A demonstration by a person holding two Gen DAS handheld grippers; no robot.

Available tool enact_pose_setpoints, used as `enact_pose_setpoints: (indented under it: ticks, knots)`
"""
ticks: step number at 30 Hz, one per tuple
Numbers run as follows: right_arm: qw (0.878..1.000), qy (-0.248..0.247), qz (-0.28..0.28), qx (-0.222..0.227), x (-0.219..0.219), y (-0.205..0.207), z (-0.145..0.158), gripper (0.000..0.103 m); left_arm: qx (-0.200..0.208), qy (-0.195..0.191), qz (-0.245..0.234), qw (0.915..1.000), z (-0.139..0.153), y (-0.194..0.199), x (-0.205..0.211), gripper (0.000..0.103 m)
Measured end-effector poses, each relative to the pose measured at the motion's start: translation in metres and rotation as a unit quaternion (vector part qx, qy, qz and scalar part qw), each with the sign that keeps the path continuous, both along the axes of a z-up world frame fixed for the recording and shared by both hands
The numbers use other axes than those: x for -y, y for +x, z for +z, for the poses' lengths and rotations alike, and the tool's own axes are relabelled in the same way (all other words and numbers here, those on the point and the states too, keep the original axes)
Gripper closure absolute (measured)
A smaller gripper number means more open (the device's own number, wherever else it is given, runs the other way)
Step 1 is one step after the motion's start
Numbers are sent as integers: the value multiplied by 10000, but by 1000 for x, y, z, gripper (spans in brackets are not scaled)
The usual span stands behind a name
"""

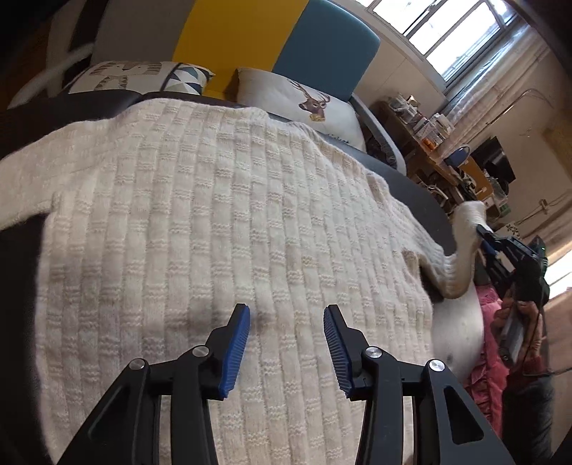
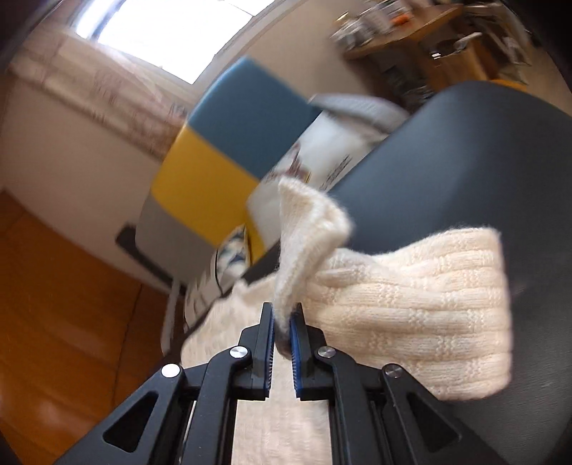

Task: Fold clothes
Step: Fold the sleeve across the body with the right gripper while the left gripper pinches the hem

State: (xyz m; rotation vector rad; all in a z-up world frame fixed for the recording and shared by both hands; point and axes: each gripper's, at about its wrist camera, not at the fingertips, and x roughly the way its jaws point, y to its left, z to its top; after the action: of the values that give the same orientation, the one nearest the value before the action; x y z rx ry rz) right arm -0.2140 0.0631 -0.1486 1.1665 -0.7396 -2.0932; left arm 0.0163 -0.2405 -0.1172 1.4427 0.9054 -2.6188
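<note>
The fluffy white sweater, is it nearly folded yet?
Not yet, it has only just started. Done: the cream sweater lies spread flat on the dark bed. In hand: the right gripper has its jaws shut on the cuff of one sleeve and holds it up off the bed. The left gripper hovers open over the body, gripping nothing. Left: both sleeves to fold in, then the body.

Deer-print pillow (image 1: 304, 103) is lying against blue-and-yellow headboard (image 1: 286, 39); patterned pillow (image 1: 143, 77) is sitting beside it; cluttered wooden desk (image 1: 439, 150) is standing under window (image 1: 454, 32).
</note>
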Motion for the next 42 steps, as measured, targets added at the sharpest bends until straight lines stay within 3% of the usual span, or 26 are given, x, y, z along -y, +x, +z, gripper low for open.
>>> enact_pose_setpoints:
  ticks: [4,9,16,26,30,33,35,37,38,42]
  knots:
    - [9961,547,685,44,65,11,-15,97,-78,415,-352,9985,13,-33,-4,58]
    - [9876,1033,1177,104,97,29,-38,97,28,974,-745,9924,18,-82,-20,56]
    - [9584,2143,1841,-408,119,63,-55,94,384,1723,-916,9800,-2,-142,-36,53]
    - [9622,1907,1895,-444,107,70,-58,93,964,1948,-730,9734,-36,-177,-44,52]
    - [9646,1779,1872,-537,109,73,-54,82,1150,1976,-673,9712,-47,-181,-46,52]
    - [9691,1716,1665,-598,99,79,-46,81,1267,2097,-560,9679,-55,-183,-49,52]
    - [9746,1582,1467,-598,83,84,-41,80,1224,1942,-515,9719,-57,-182,-52,60]
    - [9805,1407,1261,-544,64,90,-37,80,1192,1589,-544,9786,-56,-180,-57,90]
    - [9834,1330,1133,-485,53,93,-37,80,1153,1496,-552,9805,-56,-180,-59,95]
    - [9928,1030,567,-209,6,108,-39,80,878,1382,-545,9850,-40,-175,-60,96]
